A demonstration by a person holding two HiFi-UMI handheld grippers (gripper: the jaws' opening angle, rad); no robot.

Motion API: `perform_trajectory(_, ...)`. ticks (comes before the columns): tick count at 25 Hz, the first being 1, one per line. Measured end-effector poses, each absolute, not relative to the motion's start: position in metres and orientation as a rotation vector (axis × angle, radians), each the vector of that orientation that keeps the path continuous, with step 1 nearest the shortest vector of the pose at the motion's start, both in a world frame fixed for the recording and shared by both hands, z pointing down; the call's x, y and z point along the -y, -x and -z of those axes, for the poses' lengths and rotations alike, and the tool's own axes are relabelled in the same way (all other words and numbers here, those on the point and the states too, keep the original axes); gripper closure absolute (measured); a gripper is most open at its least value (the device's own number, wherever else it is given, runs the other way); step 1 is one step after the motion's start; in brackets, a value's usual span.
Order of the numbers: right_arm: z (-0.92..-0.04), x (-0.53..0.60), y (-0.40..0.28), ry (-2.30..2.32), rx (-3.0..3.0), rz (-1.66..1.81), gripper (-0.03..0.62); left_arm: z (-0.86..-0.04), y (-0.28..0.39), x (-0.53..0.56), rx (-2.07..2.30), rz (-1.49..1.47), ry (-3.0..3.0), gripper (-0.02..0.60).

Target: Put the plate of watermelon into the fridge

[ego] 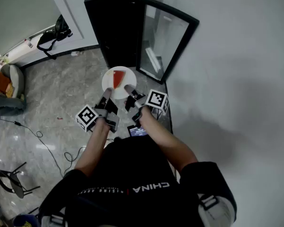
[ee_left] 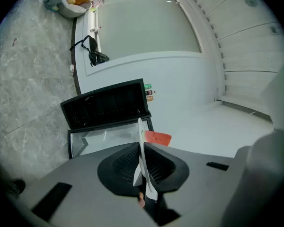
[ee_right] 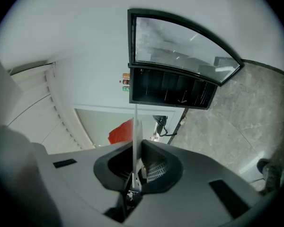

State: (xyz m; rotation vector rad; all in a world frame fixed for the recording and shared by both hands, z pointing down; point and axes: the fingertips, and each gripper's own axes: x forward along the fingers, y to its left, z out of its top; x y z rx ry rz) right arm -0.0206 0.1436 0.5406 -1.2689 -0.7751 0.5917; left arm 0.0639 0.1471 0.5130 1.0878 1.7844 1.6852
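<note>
Grey plastic jaws of the left gripper are nearly together, nipped on the near-left rim of a round white plate. In the left gripper view the plate shows edge-on, pinched between the dark pads. The right gripper is closed just as tightly on the near-right rim, and its own view shows the thin white edge running straight up between its jaws. The plate hangs in the air between the two, above the grey marble-patterned floor and just short of the fridge. On the plate lies a red wedge of watermelon, loose and unsecured. The plate looks stiff, glazed and smooth, so probably slippery under the pads and likely to break if it drops on the hard floor. It seems light, but both grips sit on the near side, so its weight levers outward. The wedge is probably wet and may slide if the plate tips, so the rim is best held at two spread points and kept level. Beyond stands the black fridge, its glass door swung open to the right. Its dark interior is hard to read.
</note>
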Motion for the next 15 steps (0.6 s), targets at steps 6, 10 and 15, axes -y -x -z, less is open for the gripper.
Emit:
perform_trajectory(6, -0.5392, -0.1435, 0.0170, 1.263, 0.763, -0.591, 0.566, -0.5125, -0.0684, -0.1485, -1.817, -1.636, -1.091, 0.543)
perform_trajectory(10, -0.5374, -0.1461, 0.0165, 1.271, 0.767, -0.585, 0.566, -0.5131, -0.0694, -0.1501, -1.825, -1.644, -1.113, 0.543)
perform_trajectory(15, -0.5411, -0.1455, 0.0163, 1.276, 0.775, -0.580, 0.566, -0.5191, -0.0687, -0.1490, -1.823, -1.668, -1.105, 0.543)
